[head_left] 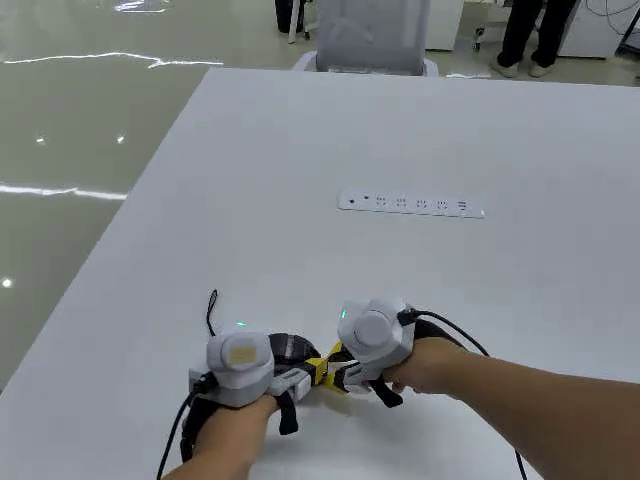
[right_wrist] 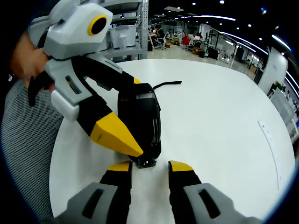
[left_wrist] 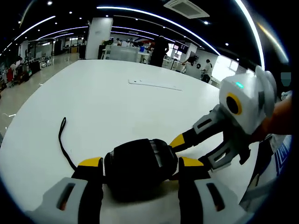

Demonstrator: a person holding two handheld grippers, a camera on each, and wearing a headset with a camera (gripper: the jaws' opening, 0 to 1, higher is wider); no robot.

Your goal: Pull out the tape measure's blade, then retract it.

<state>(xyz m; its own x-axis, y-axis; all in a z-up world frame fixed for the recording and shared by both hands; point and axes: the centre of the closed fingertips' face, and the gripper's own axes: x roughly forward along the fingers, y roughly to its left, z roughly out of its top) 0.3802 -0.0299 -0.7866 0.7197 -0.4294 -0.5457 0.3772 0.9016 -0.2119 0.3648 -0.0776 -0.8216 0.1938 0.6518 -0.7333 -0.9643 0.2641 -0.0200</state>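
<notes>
A black tape measure (head_left: 291, 349) lies near the front edge of the white table (head_left: 450, 130). My left gripper (left_wrist: 141, 162) is shut on its body (left_wrist: 140, 169), one yellow tip on each side. From the opposite side my right gripper (right_wrist: 149, 167) faces the case (right_wrist: 140, 119), jaws open, with the blade's small metal end (right_wrist: 145, 163) just between and ahead of the tips. In the head view the left gripper (head_left: 300, 380) and the right gripper (head_left: 335, 368) meet tip to tip at the tape. No blade length is drawn out.
The tape's thin black wrist strap (head_left: 212, 310) trails on the table to the left. A white power strip (head_left: 410, 204) lies mid-table. A grey chair (head_left: 370, 35) stands at the far edge, and people (head_left: 530, 35) stand beyond it.
</notes>
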